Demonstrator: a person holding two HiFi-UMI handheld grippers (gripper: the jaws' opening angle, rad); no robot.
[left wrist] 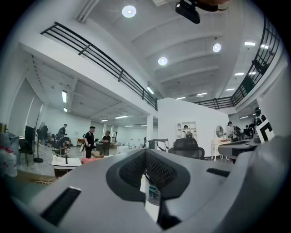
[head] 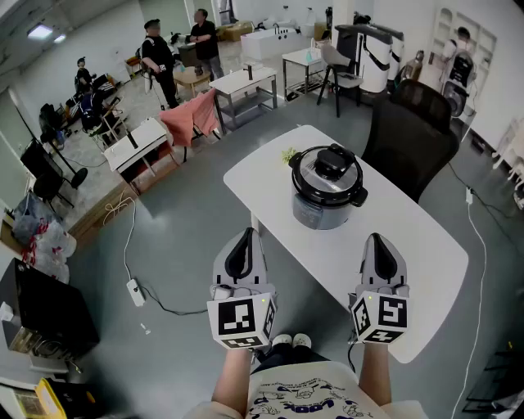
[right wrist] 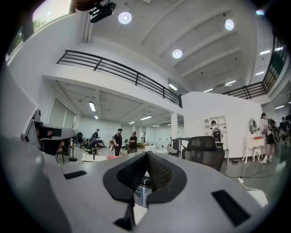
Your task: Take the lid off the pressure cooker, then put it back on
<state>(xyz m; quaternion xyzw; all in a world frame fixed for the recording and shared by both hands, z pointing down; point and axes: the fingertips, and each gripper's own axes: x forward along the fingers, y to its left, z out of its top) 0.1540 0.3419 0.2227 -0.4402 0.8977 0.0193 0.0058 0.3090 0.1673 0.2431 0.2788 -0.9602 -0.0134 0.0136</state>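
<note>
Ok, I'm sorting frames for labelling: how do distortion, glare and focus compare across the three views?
Head view: evenly lit and sharp around the pressure cooker. Left gripper view: heavy fisheye, dark round border, ceiling lamps blown out, shut left claw slightly soft. Right gripper view: same fisheye and glare, right claw likewise soft.
</note>
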